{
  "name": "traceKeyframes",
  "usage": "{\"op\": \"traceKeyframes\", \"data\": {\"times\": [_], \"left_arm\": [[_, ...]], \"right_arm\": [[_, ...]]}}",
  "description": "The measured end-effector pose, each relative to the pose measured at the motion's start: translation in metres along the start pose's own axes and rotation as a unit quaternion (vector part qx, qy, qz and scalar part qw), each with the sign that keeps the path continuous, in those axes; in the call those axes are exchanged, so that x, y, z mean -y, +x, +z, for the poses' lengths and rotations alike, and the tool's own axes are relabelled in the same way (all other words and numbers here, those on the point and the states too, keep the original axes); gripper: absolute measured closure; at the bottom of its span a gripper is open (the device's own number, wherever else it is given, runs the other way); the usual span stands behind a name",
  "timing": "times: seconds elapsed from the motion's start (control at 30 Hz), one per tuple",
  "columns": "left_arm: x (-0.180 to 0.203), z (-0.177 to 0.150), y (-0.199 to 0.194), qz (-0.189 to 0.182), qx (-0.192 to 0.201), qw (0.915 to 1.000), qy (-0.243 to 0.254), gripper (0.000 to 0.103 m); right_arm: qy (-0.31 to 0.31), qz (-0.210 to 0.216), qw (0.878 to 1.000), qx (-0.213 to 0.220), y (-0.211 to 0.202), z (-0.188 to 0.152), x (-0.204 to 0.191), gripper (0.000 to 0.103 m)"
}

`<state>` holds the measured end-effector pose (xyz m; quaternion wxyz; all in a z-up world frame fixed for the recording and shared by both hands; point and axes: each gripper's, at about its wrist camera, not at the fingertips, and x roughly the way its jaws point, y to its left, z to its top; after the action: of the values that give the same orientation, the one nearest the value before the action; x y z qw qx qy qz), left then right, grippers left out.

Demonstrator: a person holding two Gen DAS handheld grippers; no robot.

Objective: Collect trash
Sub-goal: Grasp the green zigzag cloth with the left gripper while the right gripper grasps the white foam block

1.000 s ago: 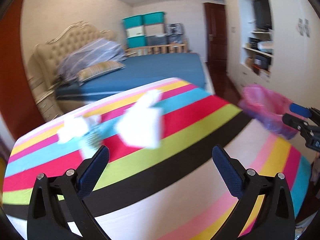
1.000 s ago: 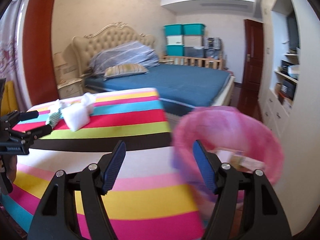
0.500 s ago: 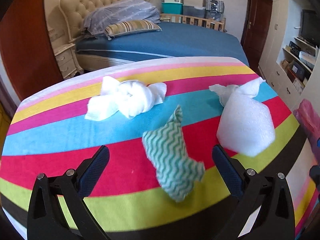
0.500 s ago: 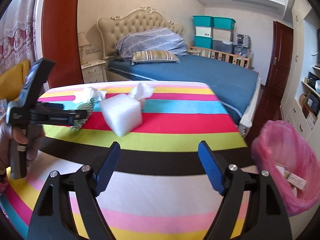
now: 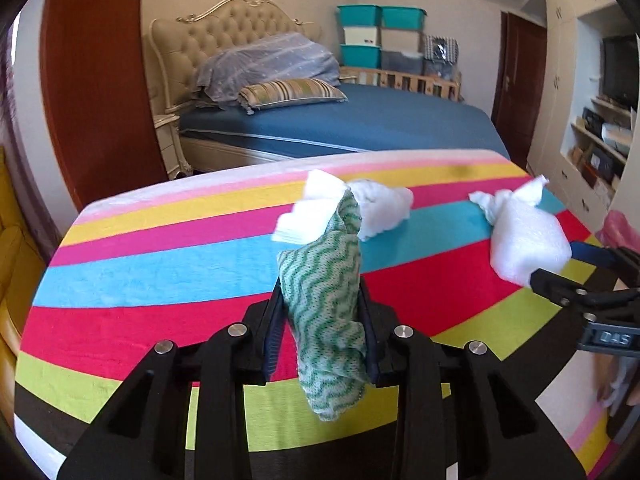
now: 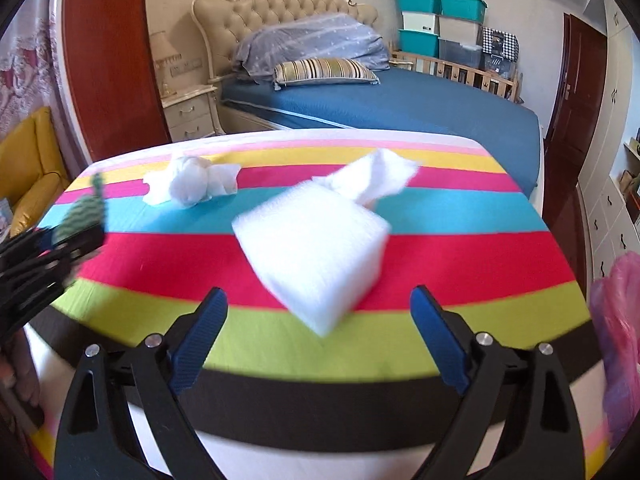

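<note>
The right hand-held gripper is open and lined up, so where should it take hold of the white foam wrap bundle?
Grip the white foam wrap bundle across its blocky body, coming from the near table edge where the right hand-held gripper already faces it. The body looks squarish and fits between the open jaws; the twisted tail at the far end looks thin and floppy.

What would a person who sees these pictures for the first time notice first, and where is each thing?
The eye falls first on the green zigzag cloth, pinched between the fingers of the left gripper low in the middle of its view. Next comes the white foam block, lying on the striped tablecloth just ahead of the open right gripper. Behind it, to the left, lies a crumpled white tissue.
</note>
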<state>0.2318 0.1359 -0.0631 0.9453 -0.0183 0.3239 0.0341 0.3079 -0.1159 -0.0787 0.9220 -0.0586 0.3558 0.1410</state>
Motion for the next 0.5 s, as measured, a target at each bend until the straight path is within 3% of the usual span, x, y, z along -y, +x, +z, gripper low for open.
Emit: {"op": "traceKeyframes", "data": {"times": [0.07,0.2,0.37,0.5], "left_arm": [[-0.006,0.002,-0.002,-0.007,0.006,0.9998,-0.019,0.073],[-0.001,0.004,-0.007,-0.001,0.020,0.9997,-0.009,0.072],[-0.008,-0.001,-0.002,-0.021,0.008,0.9994,-0.028,0.072],[-0.002,-0.002,-0.002,-0.023,0.011,0.9995,-0.016,0.072]], "right_arm": [[0.012,-0.021,1.000,-0.007,0.009,0.006,-0.001,0.010],[0.048,-0.032,0.998,-0.022,0.022,0.010,-0.002,0.010],[0.069,-0.059,0.995,-0.034,0.031,0.013,-0.004,0.008],[0.074,-0.081,0.993,-0.047,0.038,0.015,-0.006,0.008]]}}
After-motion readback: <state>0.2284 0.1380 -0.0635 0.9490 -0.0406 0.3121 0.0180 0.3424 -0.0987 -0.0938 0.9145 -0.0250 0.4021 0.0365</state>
